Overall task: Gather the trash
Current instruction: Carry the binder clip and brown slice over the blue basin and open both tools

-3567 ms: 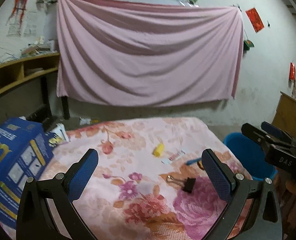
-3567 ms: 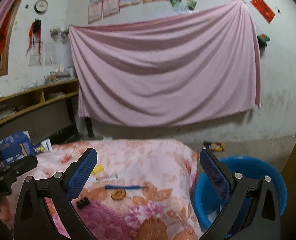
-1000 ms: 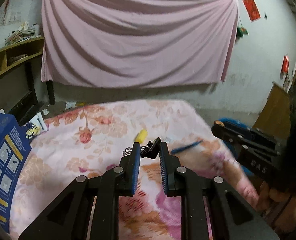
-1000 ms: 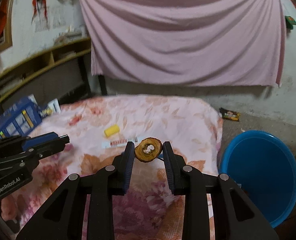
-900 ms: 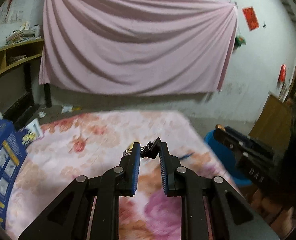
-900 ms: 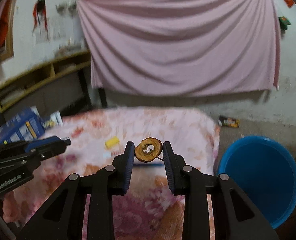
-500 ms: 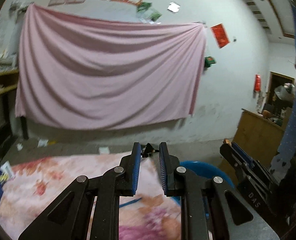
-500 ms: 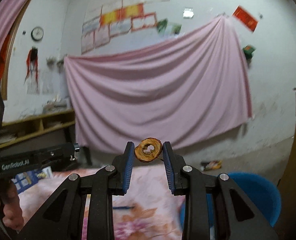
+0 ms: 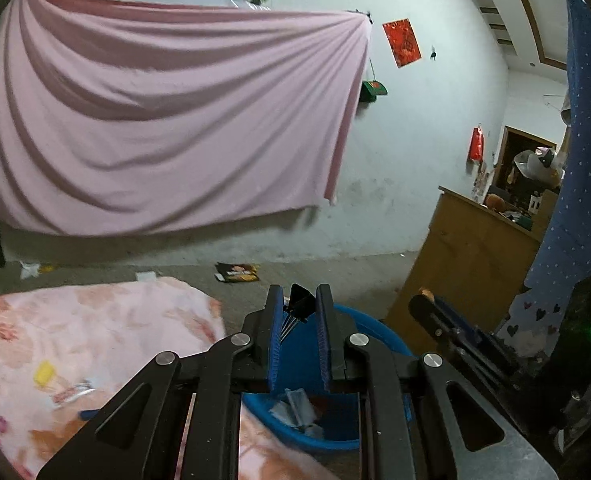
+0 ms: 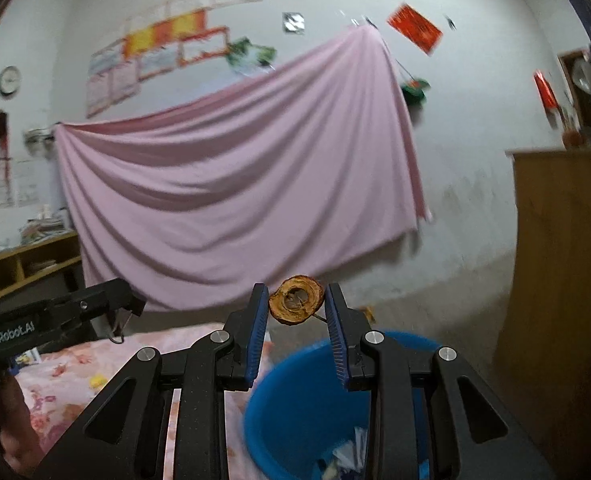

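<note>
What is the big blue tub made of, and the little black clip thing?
The blue tub looks like plastic: one even bright colour, smooth, thin rounded rim. The black clip in the left gripper looks like painted metal with thin silvery wire handles, probably steel.

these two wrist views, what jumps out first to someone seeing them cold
The big pink sheet draped across the back wall dominates both views. Up front, the right gripper pinches a brown dried fruit ring above the blue basin, while the left gripper clamps a black binder clip over it.
</note>
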